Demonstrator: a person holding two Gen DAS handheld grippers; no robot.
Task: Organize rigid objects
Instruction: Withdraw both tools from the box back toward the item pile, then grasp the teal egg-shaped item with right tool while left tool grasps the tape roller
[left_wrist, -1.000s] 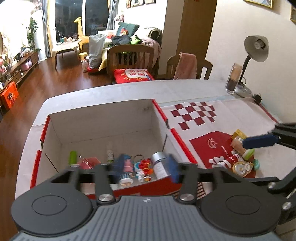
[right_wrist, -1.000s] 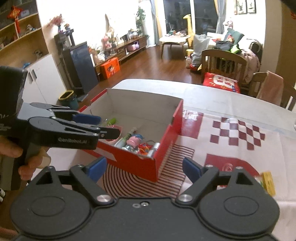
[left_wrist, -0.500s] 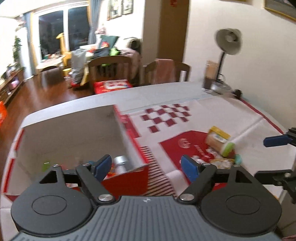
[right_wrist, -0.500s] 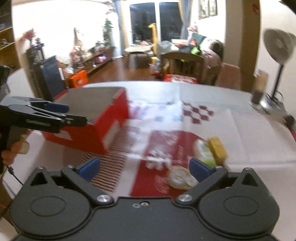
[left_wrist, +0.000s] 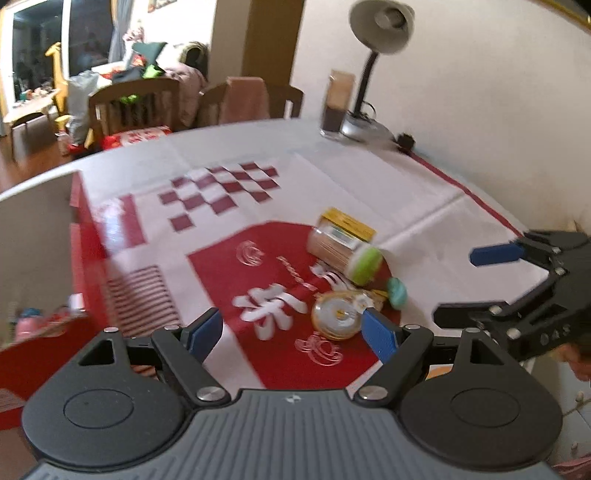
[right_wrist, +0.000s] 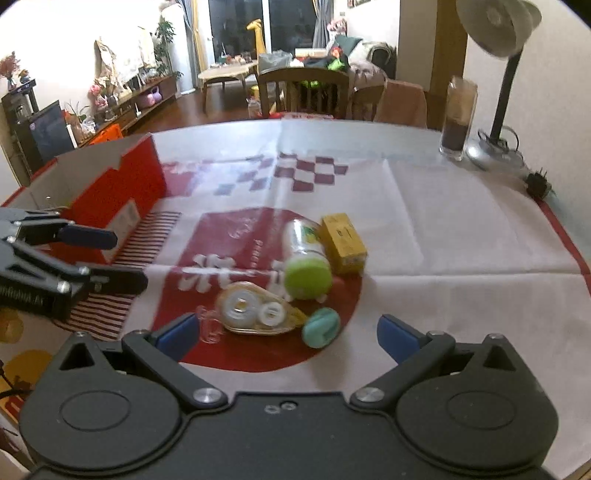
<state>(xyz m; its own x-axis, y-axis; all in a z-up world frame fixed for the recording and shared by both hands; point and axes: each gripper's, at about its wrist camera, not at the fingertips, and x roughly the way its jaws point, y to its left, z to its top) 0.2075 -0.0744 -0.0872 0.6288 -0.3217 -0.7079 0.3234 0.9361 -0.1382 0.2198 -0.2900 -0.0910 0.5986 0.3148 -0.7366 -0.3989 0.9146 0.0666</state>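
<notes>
Left wrist view is motion-blurred throughout. Red box (left_wrist: 44, 280) cut off by left frame edge; its contents in the lower left are smeared pink/red blobs, can't identify. Yellow box (left_wrist: 349, 225) mostly hidden behind the green-capped tube (left_wrist: 343, 253); label unreadable. Correction tape (left_wrist: 337, 320) partly covered by the left gripper's right fingertip (left_wrist: 378, 334). Right gripper (left_wrist: 495, 284) cut off at right edge. Right wrist view: left gripper (right_wrist: 99, 258) cut off at left edge, body lettering only partly legible. Box interior hidden behind its red wall (right_wrist: 118, 192). Lamp (right_wrist: 498, 33) head blurred, clipped at top. Teal round item (right_wrist: 321, 327) too blurred to identify.
</notes>
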